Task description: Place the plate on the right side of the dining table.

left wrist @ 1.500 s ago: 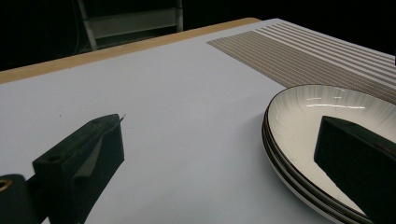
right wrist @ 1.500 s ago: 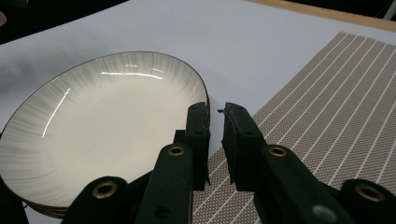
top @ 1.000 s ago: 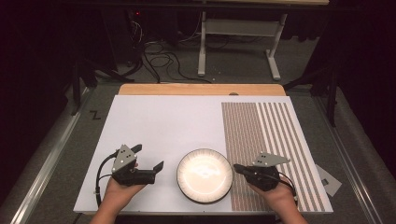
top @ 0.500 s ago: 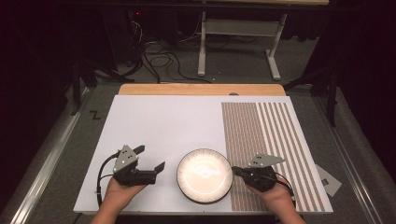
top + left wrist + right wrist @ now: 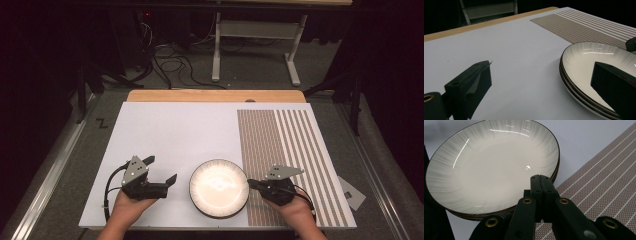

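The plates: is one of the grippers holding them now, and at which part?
Nothing is held. The left gripper is open beside the stacked plates, with one jaw over the rim. The right gripper is shut and empty at the opposite rim.

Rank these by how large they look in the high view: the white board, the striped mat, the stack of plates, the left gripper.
1. White board, largest by far.
2. Striped mat, covering the board's right part.
3. Stack of plates.
4. Left gripper, though with its body it looks not much smaller than the plates.
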Tool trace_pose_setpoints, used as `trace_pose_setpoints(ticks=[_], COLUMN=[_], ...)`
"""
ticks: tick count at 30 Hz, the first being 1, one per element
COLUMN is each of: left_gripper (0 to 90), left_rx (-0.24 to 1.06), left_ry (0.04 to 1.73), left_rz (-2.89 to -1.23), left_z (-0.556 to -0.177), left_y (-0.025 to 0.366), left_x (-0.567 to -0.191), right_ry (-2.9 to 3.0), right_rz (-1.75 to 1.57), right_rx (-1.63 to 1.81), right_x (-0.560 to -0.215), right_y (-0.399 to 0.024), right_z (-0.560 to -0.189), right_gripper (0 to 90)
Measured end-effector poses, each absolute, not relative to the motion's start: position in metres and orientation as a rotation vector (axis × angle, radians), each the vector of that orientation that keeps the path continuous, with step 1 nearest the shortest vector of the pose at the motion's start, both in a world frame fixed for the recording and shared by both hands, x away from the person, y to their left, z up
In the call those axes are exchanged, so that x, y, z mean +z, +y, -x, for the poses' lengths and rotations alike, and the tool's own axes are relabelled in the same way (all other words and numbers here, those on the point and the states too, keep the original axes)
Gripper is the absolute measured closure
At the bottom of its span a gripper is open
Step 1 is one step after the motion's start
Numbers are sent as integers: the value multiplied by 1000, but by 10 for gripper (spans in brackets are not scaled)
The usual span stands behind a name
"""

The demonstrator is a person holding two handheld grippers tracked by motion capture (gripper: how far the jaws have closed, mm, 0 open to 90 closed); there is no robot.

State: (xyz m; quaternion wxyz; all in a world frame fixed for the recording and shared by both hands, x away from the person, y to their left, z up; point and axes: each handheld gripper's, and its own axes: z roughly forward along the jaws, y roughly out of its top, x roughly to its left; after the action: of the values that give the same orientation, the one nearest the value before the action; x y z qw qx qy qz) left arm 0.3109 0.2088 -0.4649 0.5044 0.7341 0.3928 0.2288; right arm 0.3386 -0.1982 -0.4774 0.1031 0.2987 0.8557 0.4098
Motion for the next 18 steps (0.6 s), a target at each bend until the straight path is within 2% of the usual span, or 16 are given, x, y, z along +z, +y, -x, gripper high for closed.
trace_pose_setpoints(ticks=[18], left_gripper=[5], left_rx=[543], left_ry=[929], left_rz=[-1795], left_z=[-311], left_y=[206], left_x=[-465], right_ry=[2524], right_rz=[-887], right_rx=[1226], right_x=[-479], right_y=[-198], right_z=[-337], right_gripper=[900])
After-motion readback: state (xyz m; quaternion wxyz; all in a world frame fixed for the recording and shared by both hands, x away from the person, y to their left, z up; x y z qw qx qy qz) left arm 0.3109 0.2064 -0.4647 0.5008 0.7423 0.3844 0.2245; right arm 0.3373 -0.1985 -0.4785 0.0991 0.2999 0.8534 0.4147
